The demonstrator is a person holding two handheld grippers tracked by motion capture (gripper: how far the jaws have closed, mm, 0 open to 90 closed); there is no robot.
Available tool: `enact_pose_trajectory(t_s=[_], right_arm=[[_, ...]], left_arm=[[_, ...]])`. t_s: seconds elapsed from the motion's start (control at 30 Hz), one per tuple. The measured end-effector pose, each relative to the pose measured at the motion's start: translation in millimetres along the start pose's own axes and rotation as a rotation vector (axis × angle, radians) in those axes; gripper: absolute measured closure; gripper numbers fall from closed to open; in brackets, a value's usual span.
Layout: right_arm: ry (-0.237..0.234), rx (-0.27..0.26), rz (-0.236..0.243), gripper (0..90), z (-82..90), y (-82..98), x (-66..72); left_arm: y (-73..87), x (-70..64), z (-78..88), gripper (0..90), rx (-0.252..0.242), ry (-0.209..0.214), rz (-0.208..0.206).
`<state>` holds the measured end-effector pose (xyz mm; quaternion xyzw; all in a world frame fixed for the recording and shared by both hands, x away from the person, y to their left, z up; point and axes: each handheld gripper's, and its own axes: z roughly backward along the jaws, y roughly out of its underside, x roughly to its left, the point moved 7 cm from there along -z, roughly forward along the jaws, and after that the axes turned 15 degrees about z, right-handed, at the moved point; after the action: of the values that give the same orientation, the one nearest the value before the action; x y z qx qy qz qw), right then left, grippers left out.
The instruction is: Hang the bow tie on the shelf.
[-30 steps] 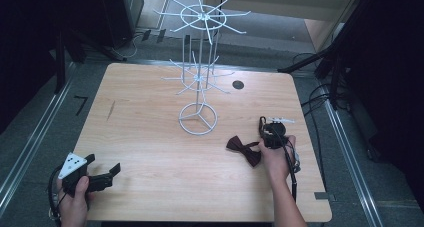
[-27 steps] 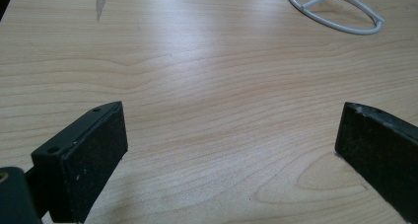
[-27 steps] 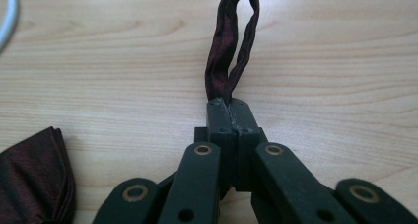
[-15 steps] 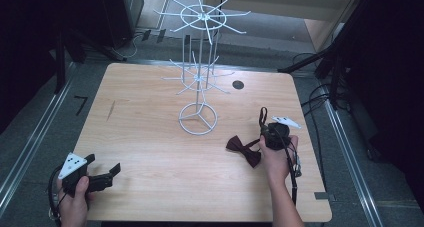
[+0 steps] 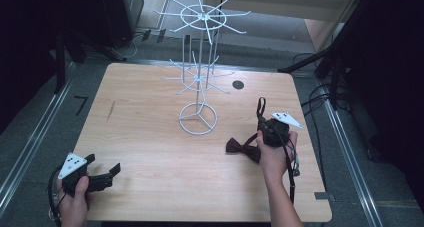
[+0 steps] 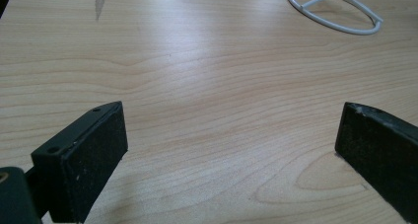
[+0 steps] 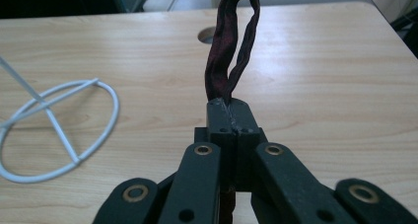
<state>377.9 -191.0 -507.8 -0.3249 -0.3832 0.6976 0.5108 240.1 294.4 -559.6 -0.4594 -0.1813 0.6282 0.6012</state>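
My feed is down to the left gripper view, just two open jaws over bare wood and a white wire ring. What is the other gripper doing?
Observer: The right gripper is shut on the strap loop of a dark red bow tie.
Operator: Is the tie off the table?
Observer: Not fully; in the high view the bow rests on the table beside the right hand.
Operator: And that wire ring?
Observer: It is the base of a tall white wire rack with hook arms.
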Motion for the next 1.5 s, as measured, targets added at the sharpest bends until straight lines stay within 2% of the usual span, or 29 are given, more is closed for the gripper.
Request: enact_pose_trajectory(t_s=[0.2, 0.53, 1.13, 1.5], right_arm=[[-0.013, -0.076, 0.02, 90.0, 8.7, -16.6, 8.6], [-0.041, -0.159, 0.054, 90.0, 21.6, -39.2, 23.7], [-0.109, -0.23, 0.092, 90.0, 41.8, -57.8, 52.9], [-0.145, -0.251, 0.12, 90.0, 54.3, -60.4, 66.8]], left_arm=[[0.0, 0.0, 0.0, 0.1, 0.0, 0.0, 0.001], [-0.1, 0.2, -0.1, 0.1, -0.002, -0.001, 0.0], [-0.2, 0.2, -0.2, 0.1, -0.002, 0.0, 0.001], [-0.1, 0.1, -0.4, 0.1, 0.0, -0.001, -0.001]])
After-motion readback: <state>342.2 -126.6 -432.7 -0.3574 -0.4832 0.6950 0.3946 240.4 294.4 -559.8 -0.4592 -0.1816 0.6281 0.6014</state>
